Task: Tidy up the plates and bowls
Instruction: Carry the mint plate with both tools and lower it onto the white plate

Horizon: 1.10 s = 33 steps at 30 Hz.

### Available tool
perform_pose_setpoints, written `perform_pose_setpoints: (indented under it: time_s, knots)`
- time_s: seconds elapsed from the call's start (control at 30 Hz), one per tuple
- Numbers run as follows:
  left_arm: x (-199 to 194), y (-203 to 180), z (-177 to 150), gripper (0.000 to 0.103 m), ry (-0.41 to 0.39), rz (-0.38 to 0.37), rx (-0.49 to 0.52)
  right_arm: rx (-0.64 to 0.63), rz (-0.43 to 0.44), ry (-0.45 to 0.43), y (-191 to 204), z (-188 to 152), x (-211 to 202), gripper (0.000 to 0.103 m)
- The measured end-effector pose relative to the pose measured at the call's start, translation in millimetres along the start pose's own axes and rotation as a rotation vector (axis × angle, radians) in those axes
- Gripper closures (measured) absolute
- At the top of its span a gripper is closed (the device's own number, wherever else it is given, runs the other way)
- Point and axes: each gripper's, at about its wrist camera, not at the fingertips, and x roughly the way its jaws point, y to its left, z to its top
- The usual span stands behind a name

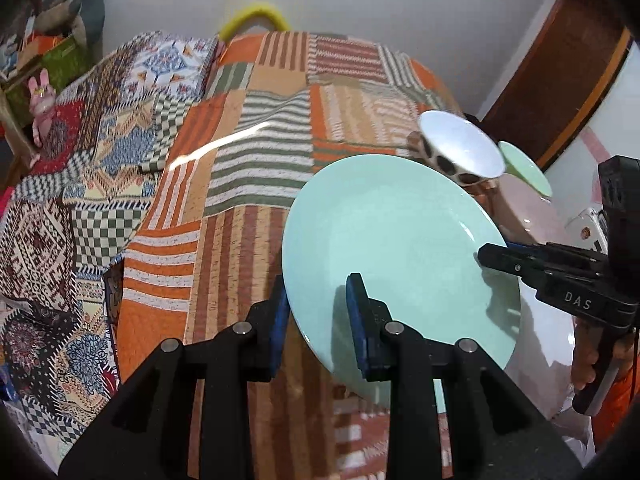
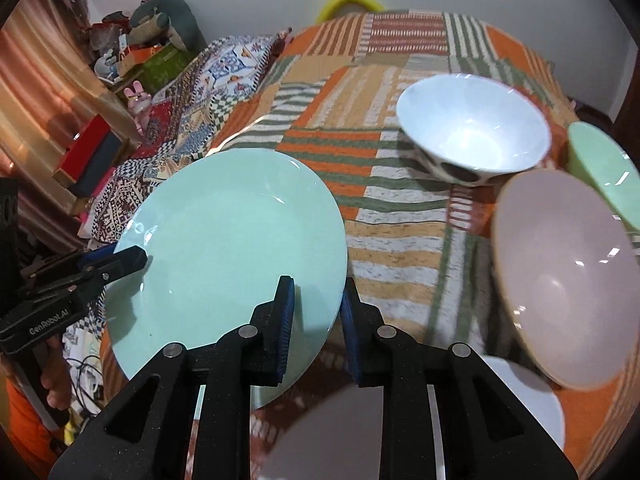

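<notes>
1. Here, in the left wrist view, the left gripper (image 1: 318, 320) has its blue-padded fingers (image 1: 280, 320) clamped on the near left rim of a mint-green plate (image 1: 392, 248), one finger under the rim and one on its top face. The plate is tilted and held above the patchwork-covered surface (image 1: 240, 184).
2. At the right of the same view, the right gripper (image 1: 490, 258) reaches in from the side with its fingers closed on the plate's opposite rim; a hand (image 1: 586, 364) grips its handle.
3. Beyond the plate stands a white bowl with dark spots outside (image 1: 460, 148), with a light-green bowl (image 1: 524, 166) just behind it and a pink bowl (image 1: 520, 204) near both. A patterned quilt (image 1: 80, 184) lies to the left.
4. Now the right wrist view: the right gripper (image 2: 316, 312) pinches the mint-green plate (image 2: 232, 240) at its right rim, fingers (image 2: 286, 320) pressed on either face. The left gripper (image 2: 138, 258) holds the far left rim.
5. To the right on the surface (image 2: 400, 232), the spotted white bowl (image 2: 472, 132) sits furthest back, the light-green bowl (image 2: 604, 172) at the edge, and the pink bowl (image 2: 560, 280) nearer. A white plate (image 2: 532, 412) lies below the gripper, partly hidden.
</notes>
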Motion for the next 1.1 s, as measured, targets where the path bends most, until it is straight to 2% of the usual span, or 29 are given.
perform_pose_setpoints:
  time_s: [0.27, 0.4, 0.5, 0.7, 1.1]
  knots:
    - [-33, -37, -7, 0.075, -0.056, -0.024, 0.026, 0.007, -0.001, -0.074, -11, -16, -41, 0.082]
    - [-46, -53, -14, 0.075, -0.065, -0.063, 0.034, 0.000, -0.021, -0.109, -18, -26, -61, 0.082]
    - [-53, -66, -20, 0.075, -0.070, -0.062, 0.053, 0.007, -0.015, -0.131, -24, -34, -73, 0.082]
    - [-58, -89, -33, 0.075, -0.059, -0.073, 0.099, 0.004, -0.057, -0.168, -32, -54, -88, 0.082]
    - [-41, -117, -54, 0.075, 0.016, -0.097, 0.150, 0.086, -0.071, -0.138, -54, -91, -90, 0.082]
